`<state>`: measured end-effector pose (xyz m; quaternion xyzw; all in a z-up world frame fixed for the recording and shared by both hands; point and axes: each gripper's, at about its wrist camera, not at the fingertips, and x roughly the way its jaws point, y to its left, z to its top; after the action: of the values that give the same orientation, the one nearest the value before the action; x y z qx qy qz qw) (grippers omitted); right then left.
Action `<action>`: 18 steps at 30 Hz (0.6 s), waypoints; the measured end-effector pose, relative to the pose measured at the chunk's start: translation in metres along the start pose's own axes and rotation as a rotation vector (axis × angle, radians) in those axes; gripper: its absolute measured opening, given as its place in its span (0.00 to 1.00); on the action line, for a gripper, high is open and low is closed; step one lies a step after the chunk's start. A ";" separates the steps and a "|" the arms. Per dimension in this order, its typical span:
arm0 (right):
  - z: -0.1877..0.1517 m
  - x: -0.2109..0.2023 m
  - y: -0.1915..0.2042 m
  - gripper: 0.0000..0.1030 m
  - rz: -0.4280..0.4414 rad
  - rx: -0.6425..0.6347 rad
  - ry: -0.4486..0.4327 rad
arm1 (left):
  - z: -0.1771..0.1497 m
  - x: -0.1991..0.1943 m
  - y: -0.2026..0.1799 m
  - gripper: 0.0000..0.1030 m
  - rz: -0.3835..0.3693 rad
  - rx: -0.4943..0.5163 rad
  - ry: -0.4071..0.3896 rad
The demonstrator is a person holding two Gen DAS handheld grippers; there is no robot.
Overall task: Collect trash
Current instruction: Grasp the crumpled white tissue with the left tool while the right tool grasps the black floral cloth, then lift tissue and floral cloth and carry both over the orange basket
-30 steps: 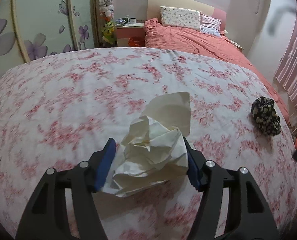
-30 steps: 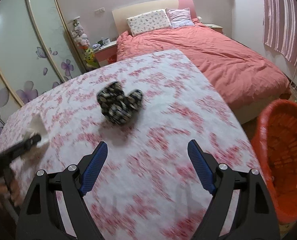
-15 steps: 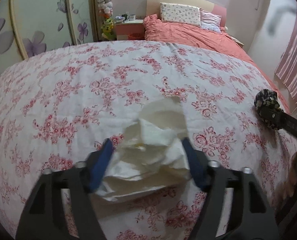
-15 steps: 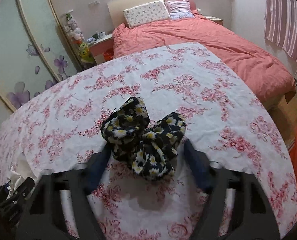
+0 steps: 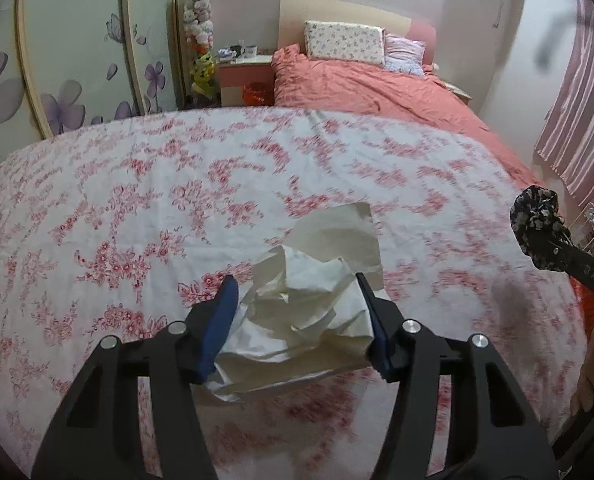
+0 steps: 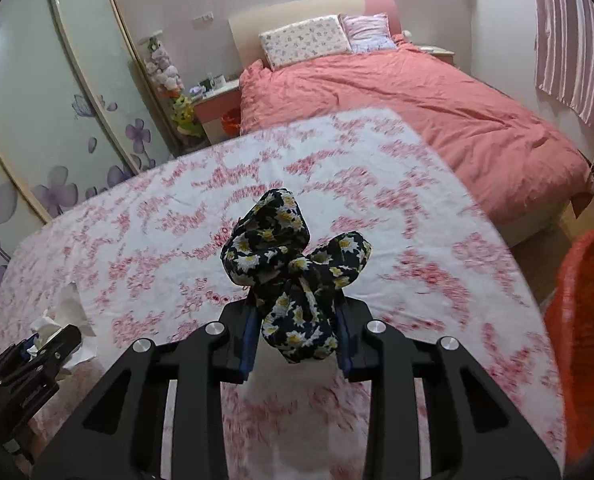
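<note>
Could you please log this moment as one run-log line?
left gripper: shut on crumpled tissue | right gripper: shut on floral cloth | orange basket: right of floral tablecloth

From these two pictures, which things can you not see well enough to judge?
- Orange basket, right wrist view: cut off by the frame edge; its contents do not show.
- White crumpled paper, left wrist view: its underside is hidden by the left claw.
- Floral cloth, right wrist view: the part inside the right claw is covered by its pads.
- Items on the nightstand, left wrist view: too small.
- Floral sheet: pattern blurred.
</note>
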<state>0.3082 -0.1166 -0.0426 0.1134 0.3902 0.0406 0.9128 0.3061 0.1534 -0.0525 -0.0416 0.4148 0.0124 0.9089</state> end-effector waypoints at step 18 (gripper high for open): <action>-0.015 -0.105 -0.059 0.31 -0.027 0.069 -0.148 | -0.001 -0.085 -0.086 0.55 -0.083 0.095 -0.114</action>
<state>0.2245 -0.1881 0.0071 0.1420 0.3245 0.0063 0.9352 0.2546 0.0689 0.0169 -0.0147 0.3605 -0.0427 0.9317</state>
